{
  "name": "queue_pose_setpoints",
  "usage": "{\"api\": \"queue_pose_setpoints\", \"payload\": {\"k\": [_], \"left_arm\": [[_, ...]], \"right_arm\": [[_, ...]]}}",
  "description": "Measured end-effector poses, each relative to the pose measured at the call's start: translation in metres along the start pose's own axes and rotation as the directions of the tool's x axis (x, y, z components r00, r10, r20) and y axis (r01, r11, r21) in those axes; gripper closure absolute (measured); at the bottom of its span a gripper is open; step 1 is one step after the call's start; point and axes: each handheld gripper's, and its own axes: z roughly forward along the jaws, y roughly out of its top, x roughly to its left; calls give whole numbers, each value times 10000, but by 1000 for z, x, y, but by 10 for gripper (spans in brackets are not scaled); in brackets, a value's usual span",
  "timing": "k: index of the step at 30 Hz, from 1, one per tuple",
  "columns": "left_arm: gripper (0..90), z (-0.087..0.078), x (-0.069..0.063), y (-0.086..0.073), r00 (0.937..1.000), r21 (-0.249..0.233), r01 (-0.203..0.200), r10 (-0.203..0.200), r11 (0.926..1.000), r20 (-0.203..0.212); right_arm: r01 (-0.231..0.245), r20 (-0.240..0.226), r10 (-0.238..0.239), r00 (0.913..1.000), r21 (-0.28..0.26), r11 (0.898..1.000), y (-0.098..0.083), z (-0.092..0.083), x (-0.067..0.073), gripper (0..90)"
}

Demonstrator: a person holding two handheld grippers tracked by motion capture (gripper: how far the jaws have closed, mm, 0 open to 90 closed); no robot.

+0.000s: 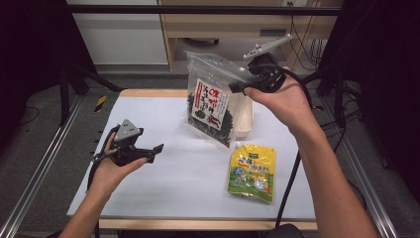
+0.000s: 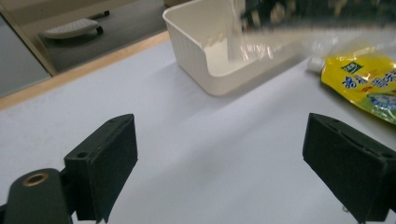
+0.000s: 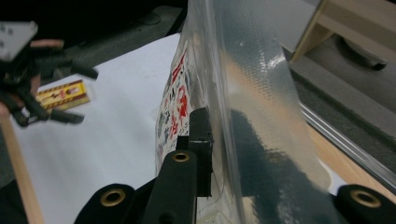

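A clear bag of dark seaweed snack [image 1: 213, 101] with a red and white label hangs tilted above the back of the table. My right gripper [image 1: 236, 88] is shut on its upper right edge. In the right gripper view the bag's film [image 3: 252, 93] runs between the jaws of the right gripper [image 3: 219, 140], one jaw hidden behind it. My left gripper [image 1: 154, 152] is held low over the table's left side, open and empty. In the left gripper view the left gripper [image 2: 224, 172] has its jaws wide apart over bare white surface.
A white plastic tray [image 1: 246, 119] [image 2: 191, 42] stands behind the hanging bag. A yellow pouch [image 1: 252, 171] [image 2: 369, 84] lies flat at the right front. The white table top [image 1: 173, 183] has wooden edges. A yellow and black striped marker [image 1: 100, 103] lies off the table's left.
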Motion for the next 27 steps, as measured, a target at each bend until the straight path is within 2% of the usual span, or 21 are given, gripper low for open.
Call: {"api": "queue_pose_setpoints", "payload": {"k": [3, 4, 5, 7, 9, 13, 15, 19, 22, 25, 27], "left_arm": [[92, 10, 1, -19, 9999, 348, -3, -3, 9994, 171], [89, 10, 1, -19, 9999, 348, -3, -3, 9994, 171], [89, 11, 0, -22, 9998, 383, 31, -38, 9993, 173], [84, 14, -1, -31, 9998, 461, 36, -45, 9989, 193], [78, 16, -3, -39, 9998, 621, 55, -67, 9981, 200], [75, 17, -8, -51, 9997, 842, 87, -107, 9964, 232], [75, 17, -10, -56, 9997, 895, 108, -127, 9959, 203], [76, 15, -14, -63, 10000, 1044, -4, 7, 9945, -28], [76, 11, -10, -68, 9997, 1073, 150, -126, 9941, -232], [75, 11, -7, -75, 9988, 1134, 399, -364, 9927, -329], [75, 11, -7, -76, 9989, 1214, 366, -329, 9919, -321]], "right_arm": [[-283, 594, 305, 9978, -364, 9989, 7, 0, -10, 827], [-291, 774, 324, 9965, -434, 9986, 9, 0, -12, 827], [-291, 774, 324, 9965, -434, 9986, 9, 0, -12, 827], [-416, 1159, 472, 9921, -502, 9979, 13, 4, -18, 827], [-457, 1268, 521, 9906, -523, 9976, 14, 6, -20, 827], [-505, 1841, 627, 9809, -700, 9963, 18, 14, -27, 828], [-557, 2105, 750, 9747, -962, 9938, 19, 18, -32, 828], [-738, 2225, 978, 9700, -1141, 9907, 18, 18, -36, 830], [-911, 2330, 1160, 9655, -1148, 9892, 15, 22, -40, 832], [-880, 2450, 1136, 9628, -1131, 9897, 13, 27, -44, 831], [-879, 2489, 1142, 9618, -1144, 9895, 13, 30, -45, 831]]}}
